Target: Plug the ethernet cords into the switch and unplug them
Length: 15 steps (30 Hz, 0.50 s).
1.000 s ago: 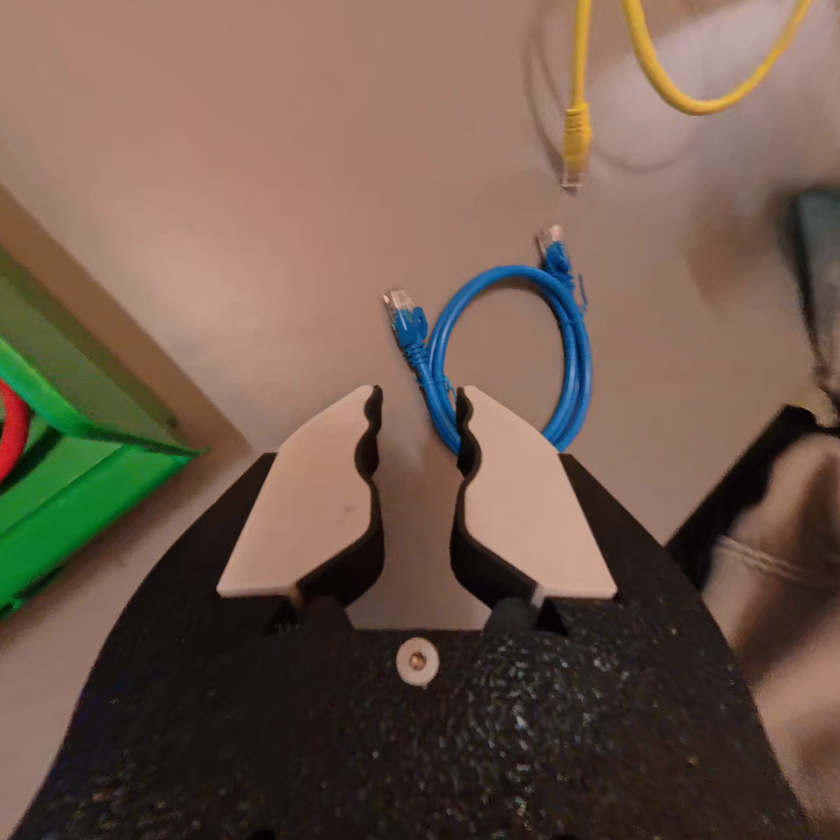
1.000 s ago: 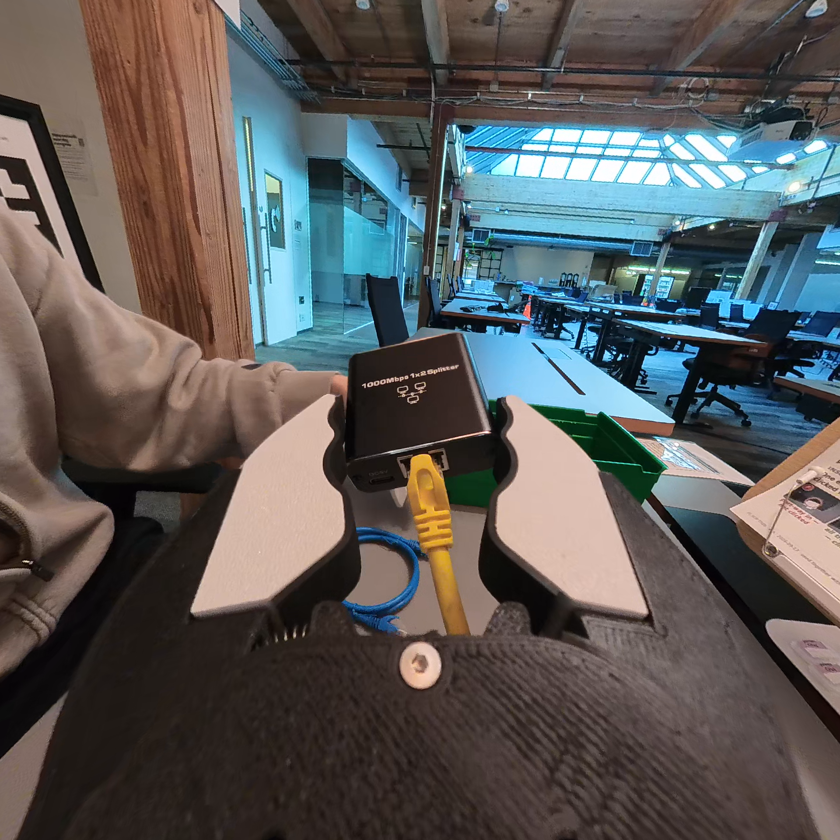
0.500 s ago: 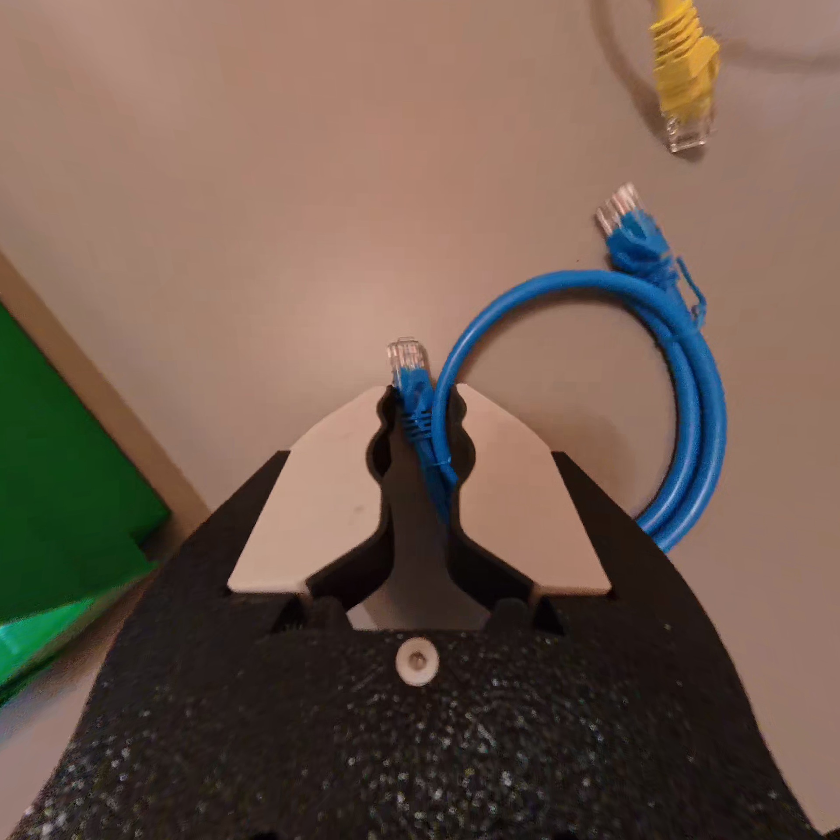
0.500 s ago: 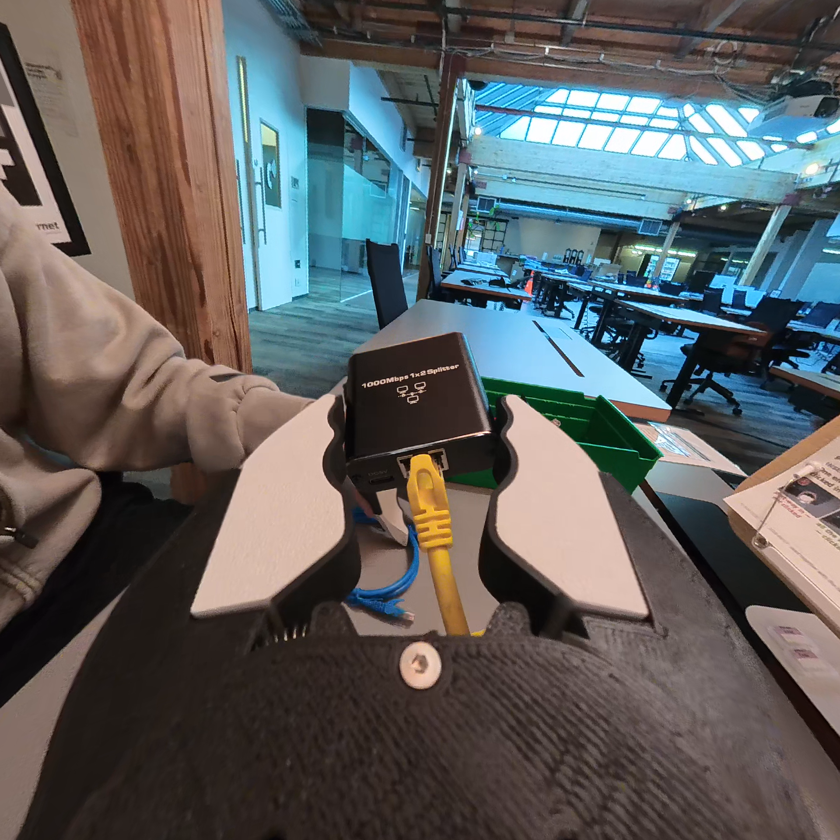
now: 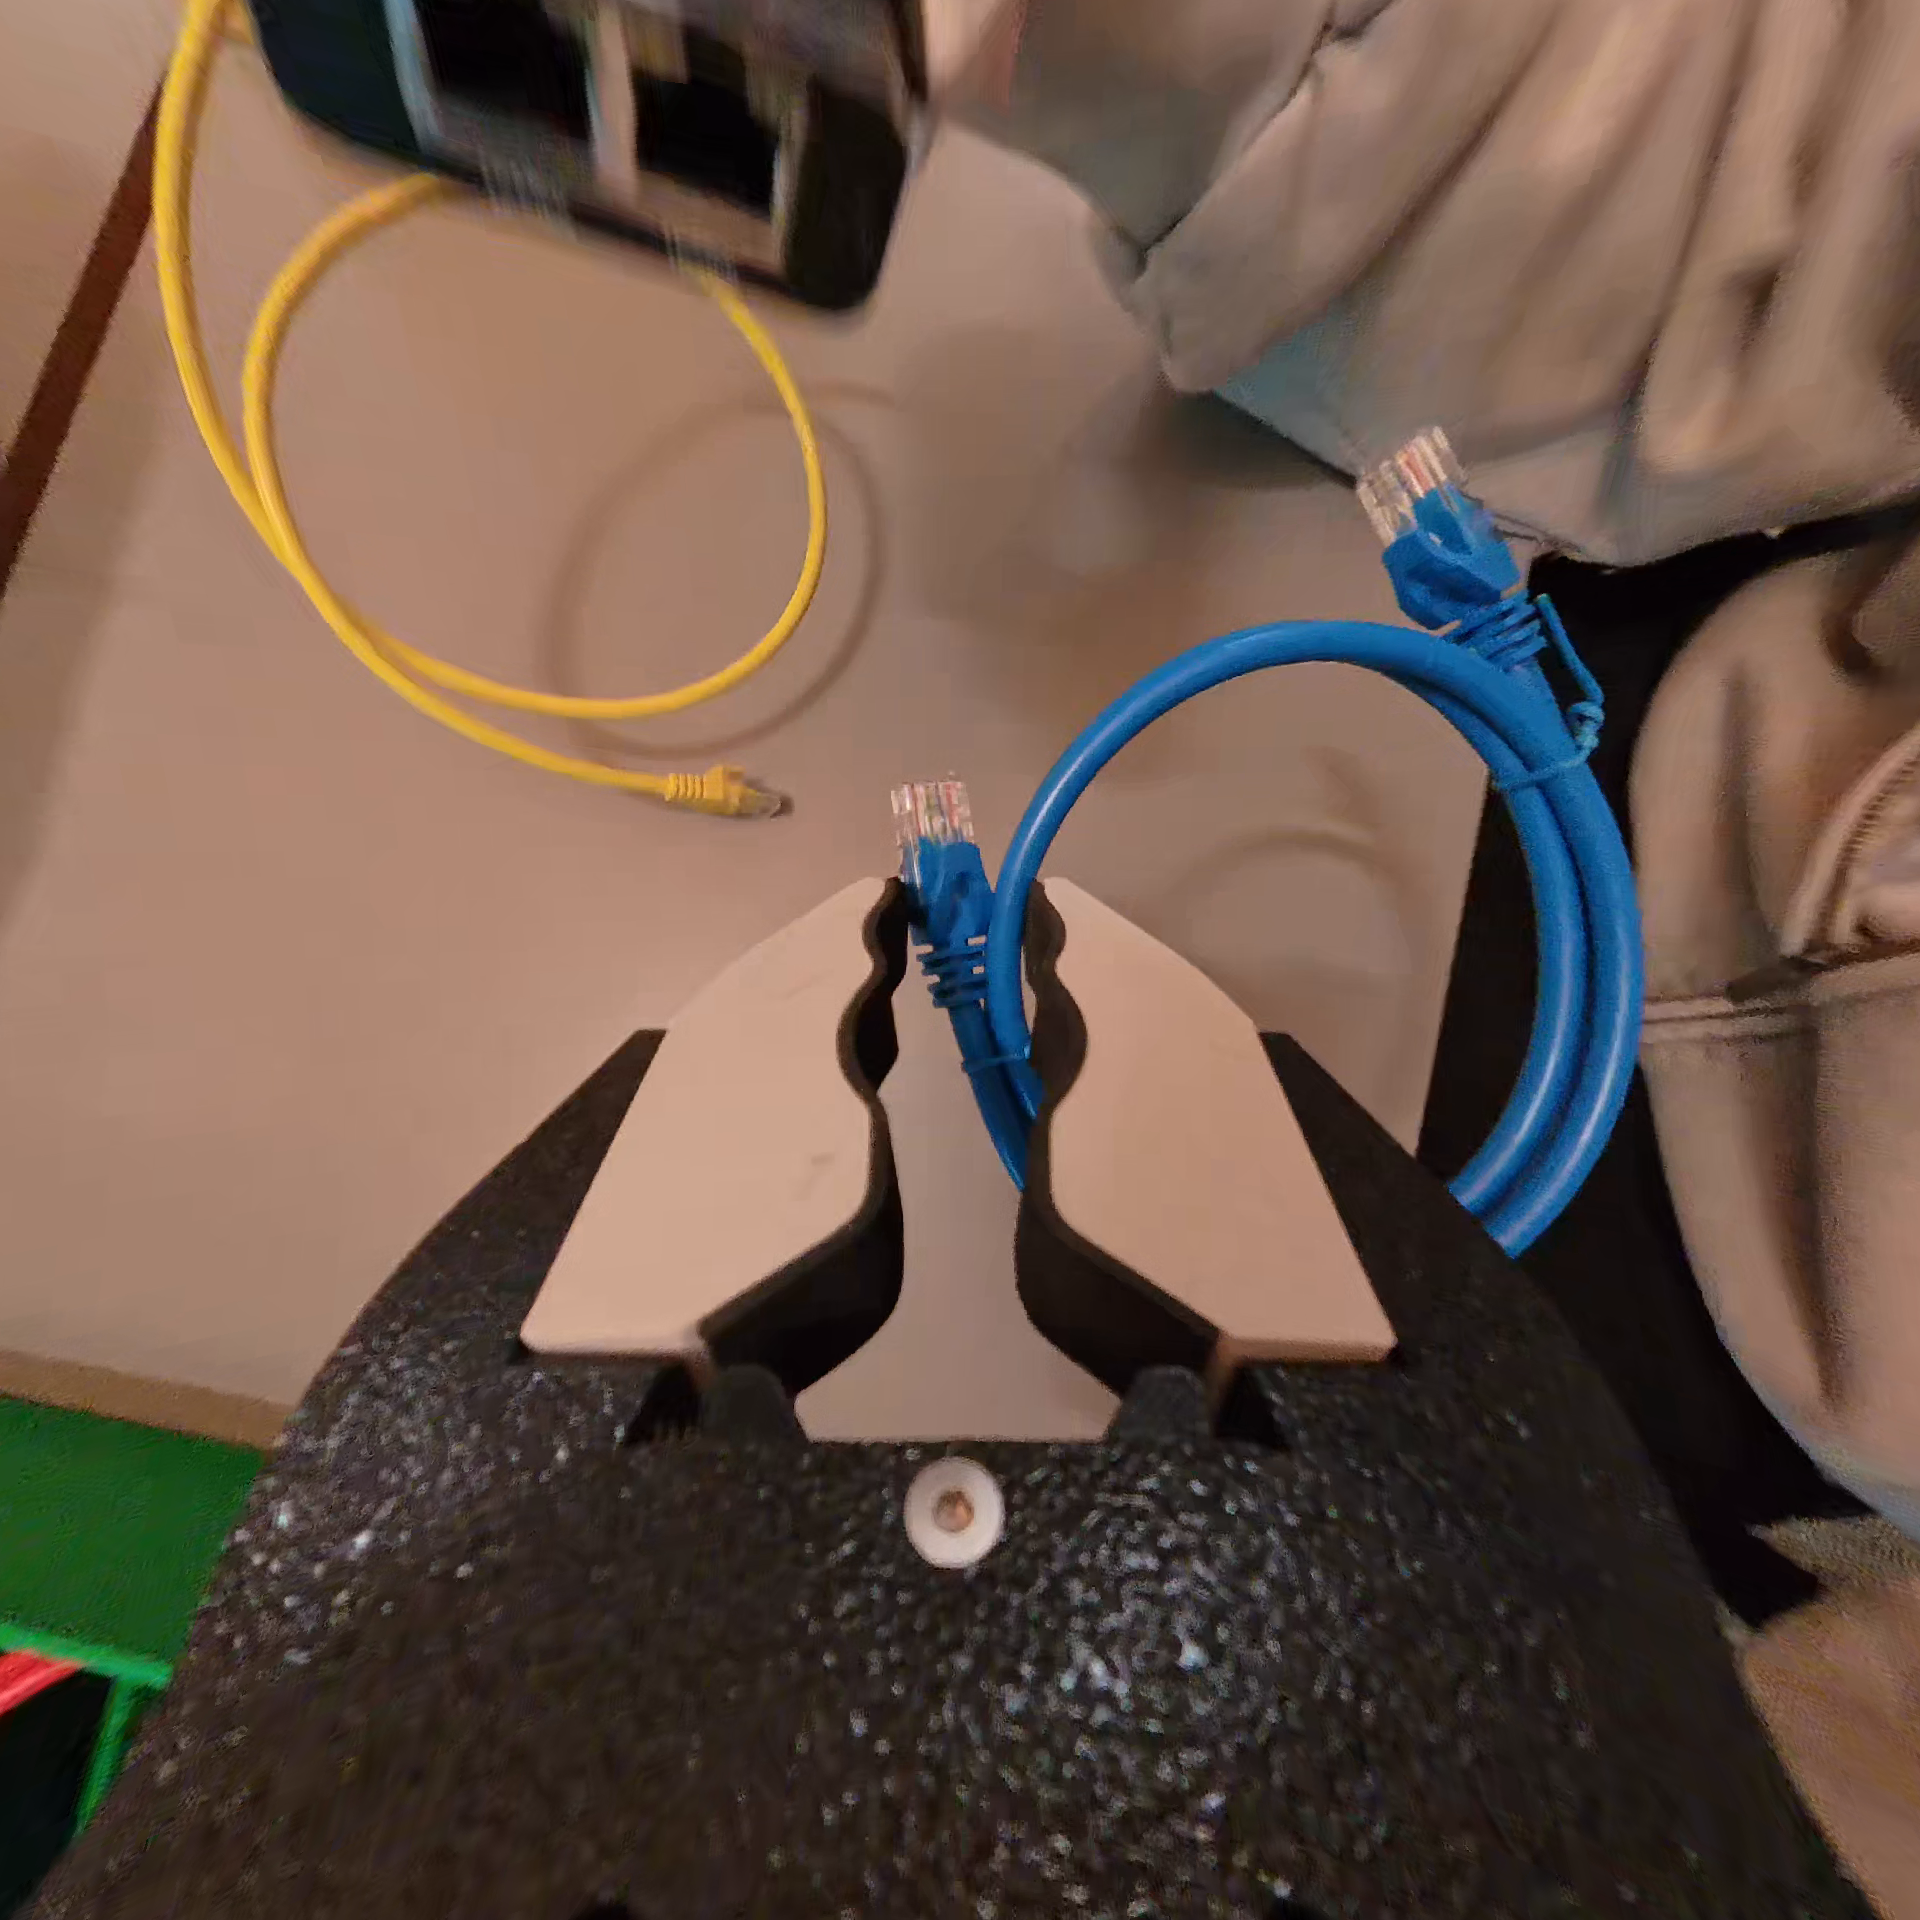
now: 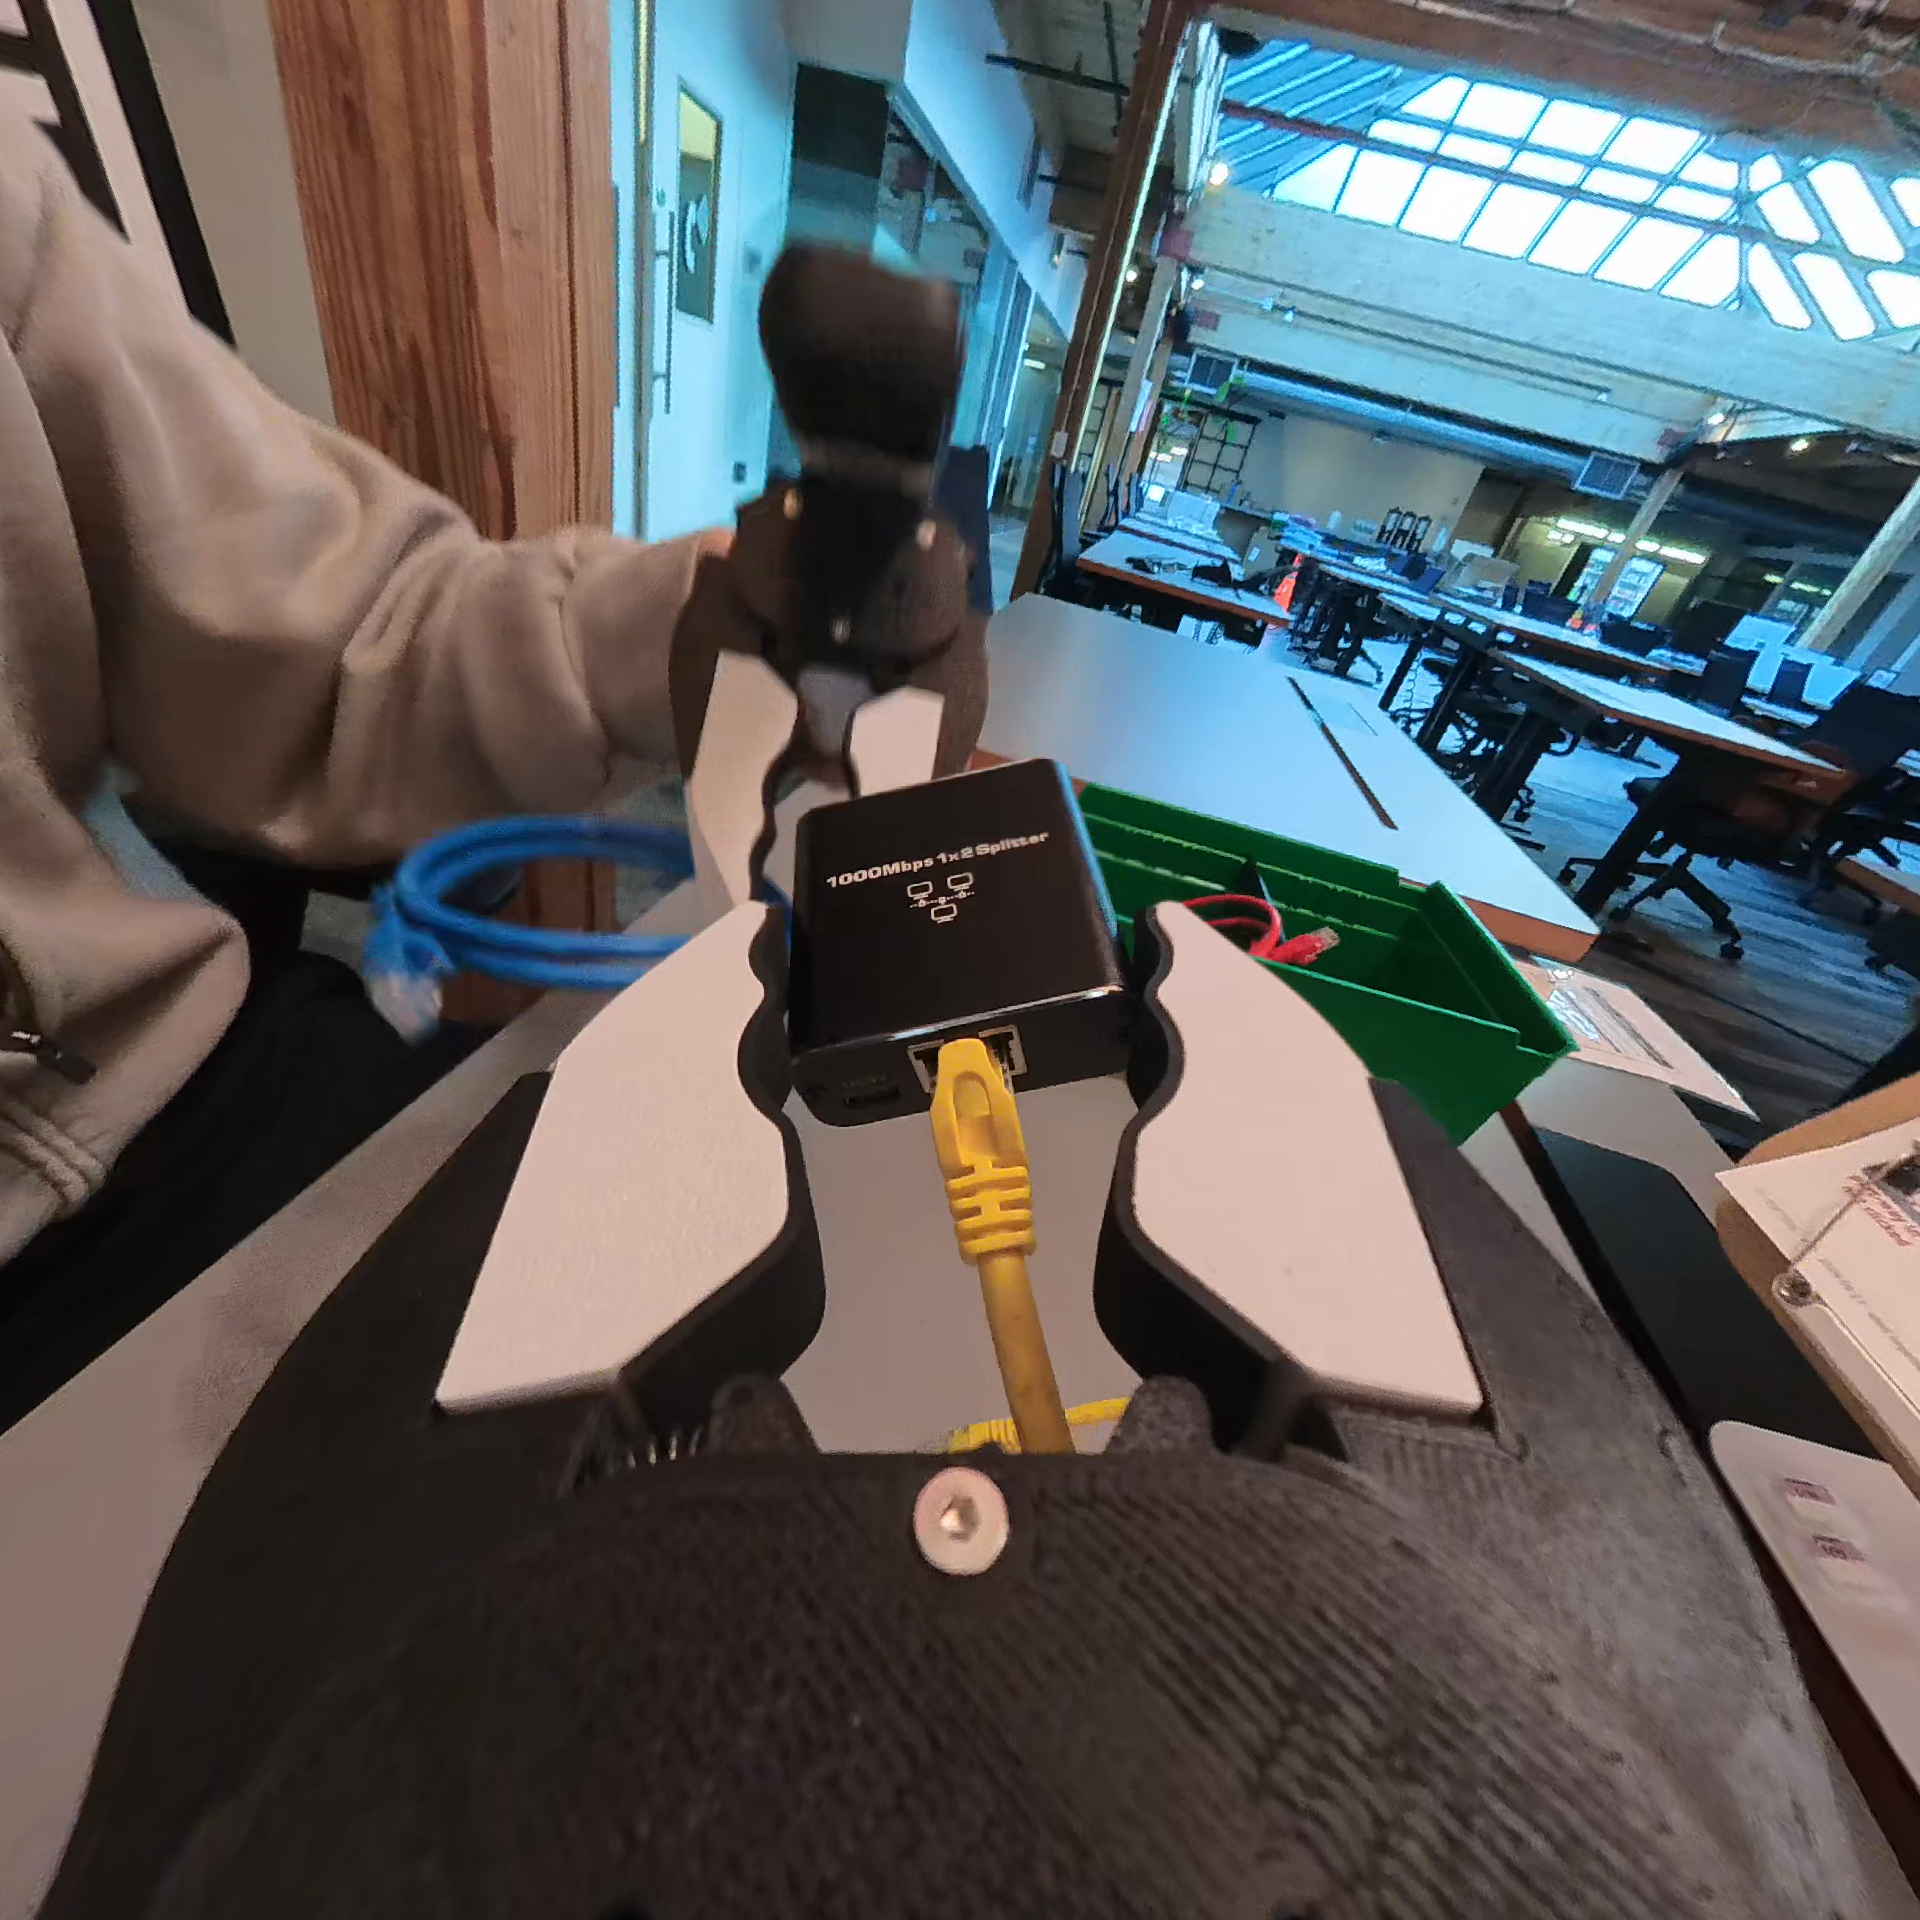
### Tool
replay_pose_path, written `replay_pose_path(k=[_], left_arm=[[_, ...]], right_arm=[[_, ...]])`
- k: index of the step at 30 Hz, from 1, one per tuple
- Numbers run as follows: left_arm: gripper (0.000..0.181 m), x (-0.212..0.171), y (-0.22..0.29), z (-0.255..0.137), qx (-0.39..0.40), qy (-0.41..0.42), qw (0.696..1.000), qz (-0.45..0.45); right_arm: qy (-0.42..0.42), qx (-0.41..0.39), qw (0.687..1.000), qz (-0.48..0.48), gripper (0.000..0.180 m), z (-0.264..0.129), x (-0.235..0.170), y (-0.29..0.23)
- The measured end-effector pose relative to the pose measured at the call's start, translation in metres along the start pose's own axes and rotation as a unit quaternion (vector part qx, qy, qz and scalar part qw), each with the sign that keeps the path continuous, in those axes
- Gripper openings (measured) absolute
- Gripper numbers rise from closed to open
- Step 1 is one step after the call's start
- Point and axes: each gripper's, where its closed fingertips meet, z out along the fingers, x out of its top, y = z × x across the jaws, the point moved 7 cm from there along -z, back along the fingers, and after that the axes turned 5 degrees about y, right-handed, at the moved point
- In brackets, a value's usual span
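Your switch (image 5: 613, 125) blurred and cropped at top, ports indistinct, yellow cable (image 5: 499, 665) leaving frame, left gripper (image 6: 821, 727) motion-blurred.

Open-plan office with a wooden post (image 6: 436, 260) at left, beside a glass partition (image 6: 935, 312). Exposed timber ceiling beams (image 6: 1558, 301) run below lit skylights (image 6: 1610, 177). Rows of long desks (image 6: 1299, 727) with black chairs (image 6: 1683, 894) stand on a dark floor (image 6: 1787, 987).

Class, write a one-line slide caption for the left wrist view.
Left gripper clamps the blue cord near its plug, facing the black switch and yellow cord.
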Motion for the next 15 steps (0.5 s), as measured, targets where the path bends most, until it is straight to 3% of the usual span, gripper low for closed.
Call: replay_pose_path(k=[6, 15], left_arm=[[0.021, 0.033, -0.003, -0.021, 0.001, -0.044, 0.998, 0.039], [0.021, 0.045, -0.009, -0.022, 0.009, -0.056, 0.996, 0.063]], right_arm=[[-0.03, 0.02, 0.999, -0.004, 0.064, 0.012, -0.005, -0.005], [-0.055, 0.039, 0.998, 0.004, 0.064, 0.022, -0.011, -0.009]])
